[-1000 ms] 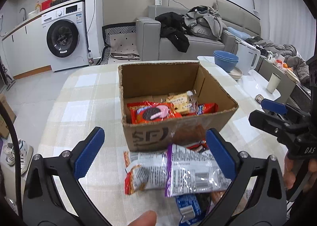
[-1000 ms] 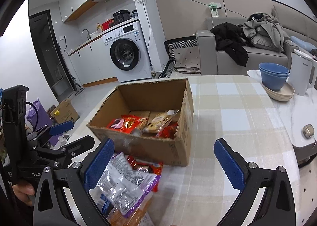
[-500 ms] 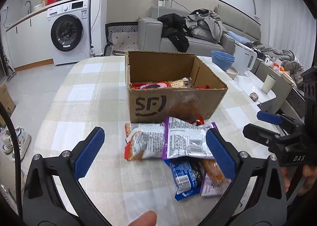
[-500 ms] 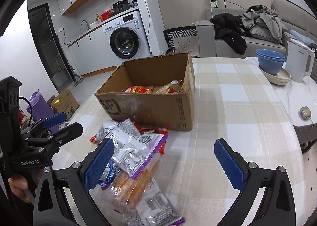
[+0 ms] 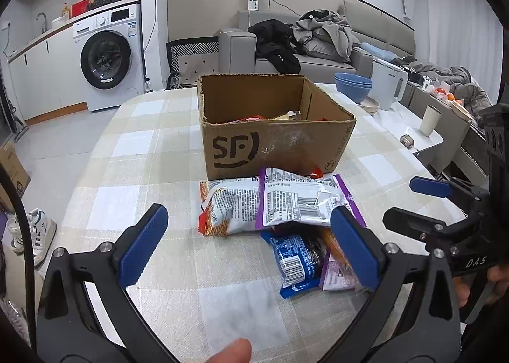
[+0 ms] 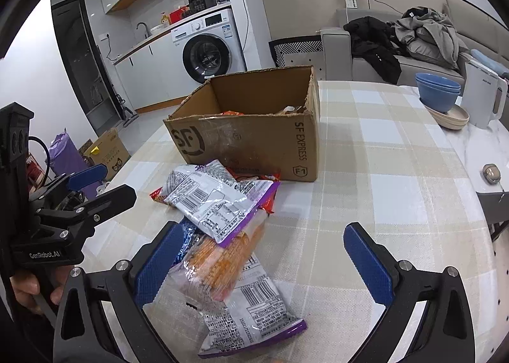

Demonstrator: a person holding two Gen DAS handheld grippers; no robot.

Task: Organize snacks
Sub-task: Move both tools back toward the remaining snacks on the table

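A: Status, near to far. Left gripper [image 5: 248,243] jaws wide apart, nothing between them, hovering over the near table edge. Right gripper [image 6: 270,258] likewise spread wide and empty, poised above the nearest packets.

B: What is left on the table [image 5: 143,153]?

A: A loose overlapping pile. Nearest in the right view: a clear packet with purple trim [image 6: 251,309], an orange snack pack [image 6: 222,255] lying partly on it. A blue packet [image 5: 296,261] sits near the left gripper's right finger. Further out, a purple-edged silver bag [image 5: 299,201] overlaps a red-edged silver bag [image 5: 229,207]; both lie just in front of the box.

B: And the box?

A: Cardboard box [image 5: 273,147], open, far of the pile. A few wrappers show over its rim; count not readable.

B: Progress?

A: Judged partway. Some snacks boxed, at least five packets outside. Nothing gripped at present.
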